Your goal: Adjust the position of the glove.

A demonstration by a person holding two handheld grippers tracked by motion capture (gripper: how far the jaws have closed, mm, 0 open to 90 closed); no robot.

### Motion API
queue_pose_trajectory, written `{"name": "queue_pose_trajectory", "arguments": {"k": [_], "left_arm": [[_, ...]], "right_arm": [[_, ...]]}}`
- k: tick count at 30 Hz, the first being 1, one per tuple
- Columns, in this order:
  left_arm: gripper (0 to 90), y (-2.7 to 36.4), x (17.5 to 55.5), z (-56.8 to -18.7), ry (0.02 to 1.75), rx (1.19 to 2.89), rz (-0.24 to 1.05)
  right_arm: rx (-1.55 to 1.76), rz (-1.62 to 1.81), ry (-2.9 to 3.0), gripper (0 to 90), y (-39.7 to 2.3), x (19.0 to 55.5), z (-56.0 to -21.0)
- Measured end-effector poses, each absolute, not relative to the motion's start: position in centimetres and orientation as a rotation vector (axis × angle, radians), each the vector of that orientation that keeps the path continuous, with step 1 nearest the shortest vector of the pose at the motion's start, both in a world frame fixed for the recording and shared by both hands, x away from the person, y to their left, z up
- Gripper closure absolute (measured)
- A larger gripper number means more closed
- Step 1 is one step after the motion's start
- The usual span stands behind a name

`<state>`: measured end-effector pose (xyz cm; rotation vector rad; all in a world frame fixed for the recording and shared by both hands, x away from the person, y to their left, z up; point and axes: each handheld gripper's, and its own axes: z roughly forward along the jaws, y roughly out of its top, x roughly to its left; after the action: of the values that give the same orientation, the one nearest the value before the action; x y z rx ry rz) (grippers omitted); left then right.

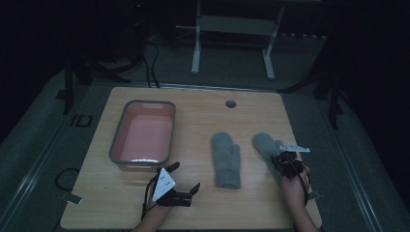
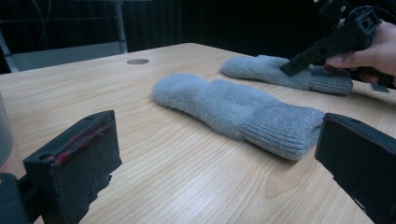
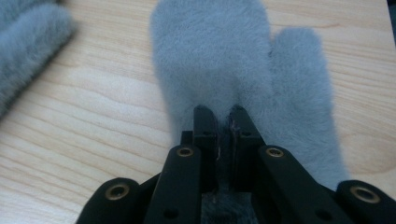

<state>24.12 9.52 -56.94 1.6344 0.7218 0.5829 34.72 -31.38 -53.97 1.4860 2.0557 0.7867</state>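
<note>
— Pinching the right mitten (image 3: 219, 60) near its cuff on the table (image 1: 193, 101), our right gripper (image 3: 219, 116) has its jaws nearly shut on fleece.
— It's soft, light and floppy; we'll drag it. Our left gripper (image 1: 186, 183) gapes empty.

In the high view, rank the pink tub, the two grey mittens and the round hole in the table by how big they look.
1. pink tub
2. left mitten and right mitten: alike; the right gripper hides part of the right one
3. round hole
</note>
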Motion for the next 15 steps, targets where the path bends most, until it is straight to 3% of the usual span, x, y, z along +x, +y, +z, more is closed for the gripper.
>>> {"name": "queue_pose_trajectory", "arguments": {"k": [4,8,15], "left_arm": [[0.2,9.5,24.1,-56.9,0.722,1.634,0.582],[0.2,9.5,24.1,-56.9,0.723,1.634,0.580],[0.2,9.5,24.2,-56.9,0.721,1.634,0.577]], "right_arm": [[1.478,0.798,2.057,79.8,-31.1,34.7,-53.9],[1.466,0.908,2.105,55.1,-31.8,34.7,-53.2],[1.317,1.016,2.172,42.7,-34.4,34.7,-51.0]]}}
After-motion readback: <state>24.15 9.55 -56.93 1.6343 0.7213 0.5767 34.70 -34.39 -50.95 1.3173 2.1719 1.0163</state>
